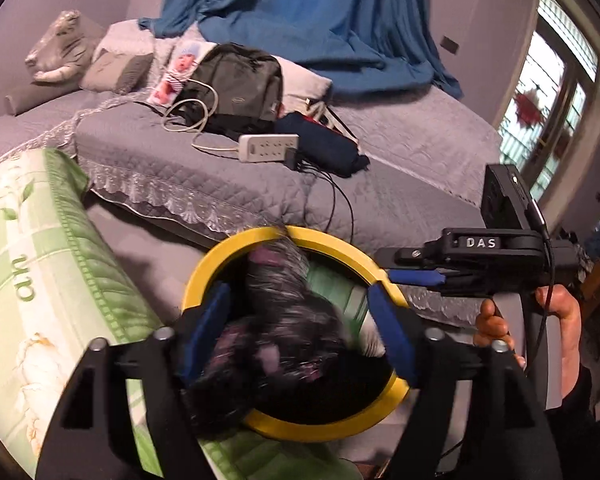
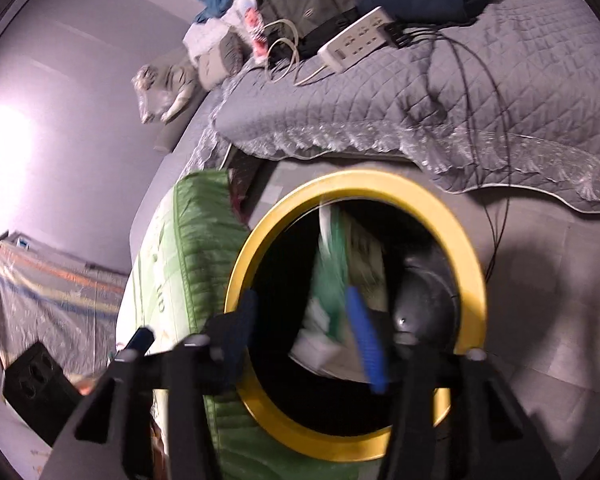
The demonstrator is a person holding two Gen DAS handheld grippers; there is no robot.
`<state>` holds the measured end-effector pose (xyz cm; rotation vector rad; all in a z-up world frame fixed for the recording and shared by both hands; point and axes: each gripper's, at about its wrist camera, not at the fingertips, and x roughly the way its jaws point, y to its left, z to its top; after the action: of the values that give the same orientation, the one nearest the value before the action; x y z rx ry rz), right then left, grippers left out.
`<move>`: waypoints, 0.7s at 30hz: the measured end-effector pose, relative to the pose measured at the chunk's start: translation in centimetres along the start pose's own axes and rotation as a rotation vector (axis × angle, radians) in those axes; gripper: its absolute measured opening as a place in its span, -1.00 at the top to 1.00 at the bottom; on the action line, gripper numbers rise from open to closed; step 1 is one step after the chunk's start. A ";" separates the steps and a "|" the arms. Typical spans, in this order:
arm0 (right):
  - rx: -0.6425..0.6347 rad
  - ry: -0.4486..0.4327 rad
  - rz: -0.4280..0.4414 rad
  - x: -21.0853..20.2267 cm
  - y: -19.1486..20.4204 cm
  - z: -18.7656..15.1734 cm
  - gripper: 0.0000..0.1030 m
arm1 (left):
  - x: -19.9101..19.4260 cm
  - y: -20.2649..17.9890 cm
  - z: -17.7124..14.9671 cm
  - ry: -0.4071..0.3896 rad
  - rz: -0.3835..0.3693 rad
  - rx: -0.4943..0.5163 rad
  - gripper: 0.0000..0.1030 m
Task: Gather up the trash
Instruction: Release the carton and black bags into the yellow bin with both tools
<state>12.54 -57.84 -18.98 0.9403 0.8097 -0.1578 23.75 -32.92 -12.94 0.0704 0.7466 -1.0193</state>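
Left wrist view: left gripper (image 1: 300,332) sits over the round yellow-rimmed trash bin with a black interior (image 1: 220,258). Its blue-padded fingers (image 1: 392,332) are spread wide. Between them is a dark, blurred, crumpled wad with purple-pink flecks (image 1: 284,320), over the bin mouth. It fills most of the gap, but blur hides whether either pad is touching it, so I can't confirm a pinch; it reads more like released or dropping. The right gripper (image 1: 416,278) comes in from the right at rim level, held by the person's hand (image 1: 568,320); its blue tips look close together. The green floral quilted bundle (image 1: 40,264) lies just beside the bin on the left. Behind it, the grey quilted bed (image 1: 400,152) carries a white power strip (image 1: 269,147) and a dark backpack (image 1: 236,84).

Right wrist view: this looks straight down into the bin. Green-and-white crumpled packaging (image 2: 328,280) already lies inside against the far wall, with a grey domed shape (image 2: 424,300) beside it. The right gripper's fingers (image 2: 366,344) are spread and nothing sits between them. The picture is motion-blurred.

Handling, as a judgement: the wad looks light, soft and compressible, not fragile and low in slip. Pinch it through the bulk at mid-body; edges would likely just pull out. The packaging looks thin and crinkly, so take it at a fold.
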 end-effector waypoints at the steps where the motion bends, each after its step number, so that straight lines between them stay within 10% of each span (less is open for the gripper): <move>1: 0.006 -0.010 -0.011 -0.2 -0.2 0.1 0.00 | -0.5 0.2 0.0 -0.011 0.008 -0.014 -0.50; 9: -0.042 -0.101 -0.028 -2.9 1.2 -0.7 0.00 | -7.8 1.3 0.1 -0.184 0.105 -0.067 -0.67; 21: -0.611 -0.087 0.235 -2.3 17.4 -9.4 -0.33 | -29.0 4.7 -6.7 -0.384 0.410 -0.006 -0.84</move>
<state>13.67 -40.59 -9.07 0.4391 0.6061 0.2433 15.16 -6.19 -2.07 0.0197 0.3617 -0.6124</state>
